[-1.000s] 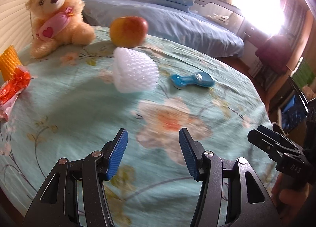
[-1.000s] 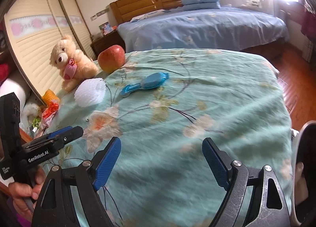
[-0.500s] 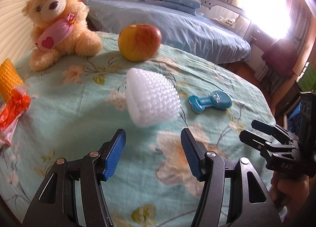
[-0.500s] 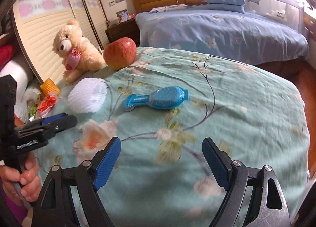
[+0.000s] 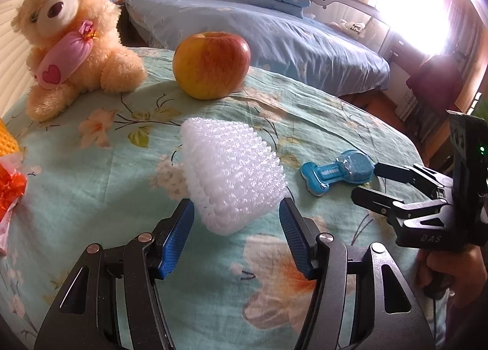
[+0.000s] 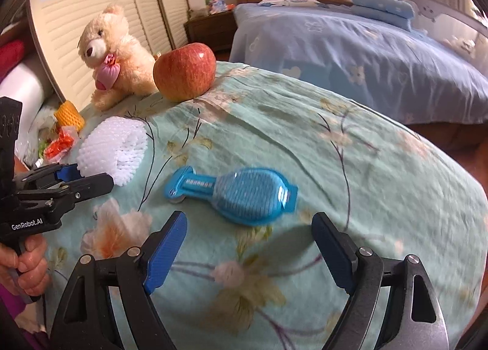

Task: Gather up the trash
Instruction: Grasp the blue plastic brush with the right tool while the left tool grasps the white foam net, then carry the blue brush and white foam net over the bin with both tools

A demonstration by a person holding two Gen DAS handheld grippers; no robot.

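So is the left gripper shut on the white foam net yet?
No, open: left gripper pads flank the white foam net with gaps showing.

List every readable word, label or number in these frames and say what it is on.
"GenRobot.AI": on the left gripper body.
"DAS": on the right gripper body.
Print on the blue packet: too small to read.
Text on the cloud toy on the bed: blurred.

I see white foam net (image 5: 233,179), rough & bumpy; blue plastic pack (image 6: 241,194), glossy; apple (image 5: 212,65) w/ smooth shiny skin; plush bear (image 5: 70,36), fuzzy; tablecloth (image 6: 350,167) matt printed cloth; my gripper pads (image 5: 177,240) ribbed blue.
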